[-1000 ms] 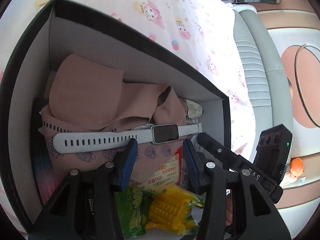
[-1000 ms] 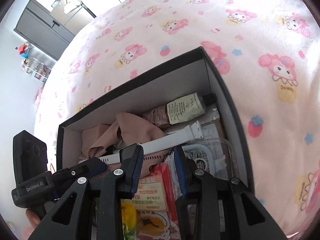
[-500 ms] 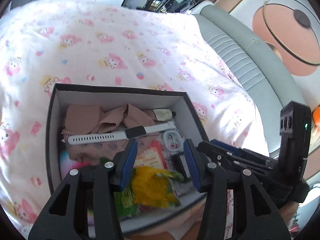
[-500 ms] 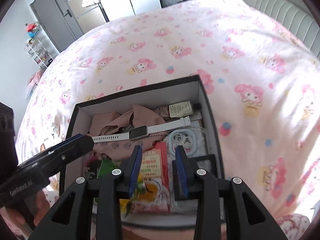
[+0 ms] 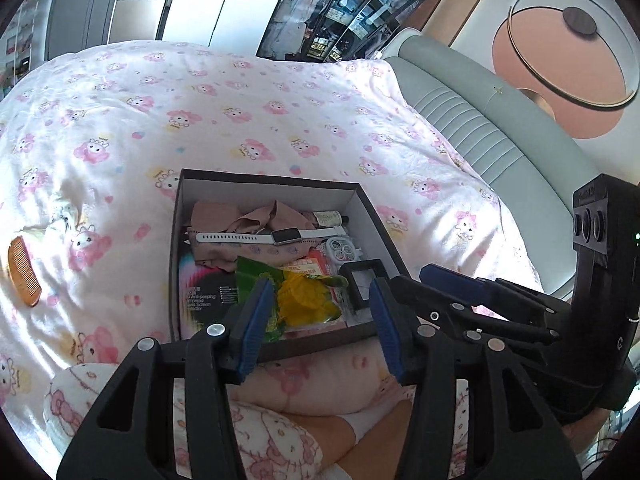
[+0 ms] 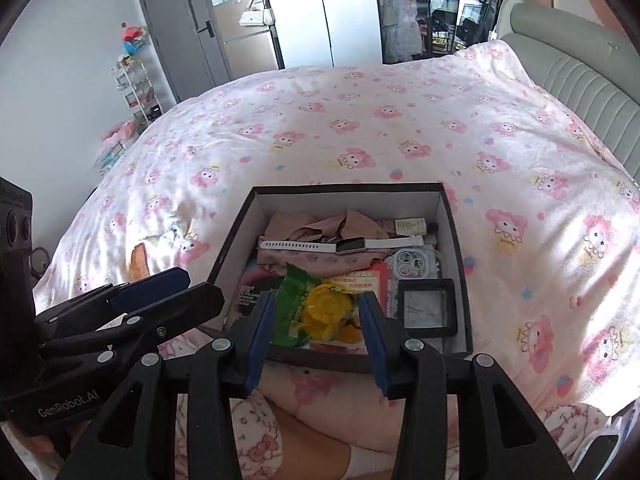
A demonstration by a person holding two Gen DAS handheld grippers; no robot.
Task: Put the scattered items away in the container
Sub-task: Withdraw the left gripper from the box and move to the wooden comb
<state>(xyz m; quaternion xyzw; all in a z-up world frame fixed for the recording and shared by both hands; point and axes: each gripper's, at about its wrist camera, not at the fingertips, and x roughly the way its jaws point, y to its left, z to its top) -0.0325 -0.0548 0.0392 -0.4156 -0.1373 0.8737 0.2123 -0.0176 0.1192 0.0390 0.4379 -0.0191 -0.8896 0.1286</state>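
While held above the near rim of the box (image 5: 182, 256):
Left gripper (image 5: 318, 322): released, nothing between the blue pads (image 5: 256, 322), poised over the box's near wall.
Right gripper (image 6: 316, 334): jaws opening, nothing between them, also over the near wall of the box.
Box: dark outside, white inside, resting on the pink cartoon-print bedcover (image 6: 360, 128).
Watch (image 5: 276, 237): white strap, lying across the middle of the box on top of a tan cloth (image 5: 244, 220).
Snack packet (image 6: 316, 306): green and yellow, in the near half of the box, nearest the pads.
Black frame (image 6: 426, 308): square, in the box's near right corner.
Small bottle (image 6: 412, 225): against the far wall of the box, right side.
Comb (image 5: 24, 270): orange-brown, on the bedcover well to the left of the box, outside it.
Crumpled wrapper (image 5: 64, 212): pale, on the bedcover left of the box, beyond the comb.
Person's leg (image 6: 312, 444): under the grippers, on the near side of the box.
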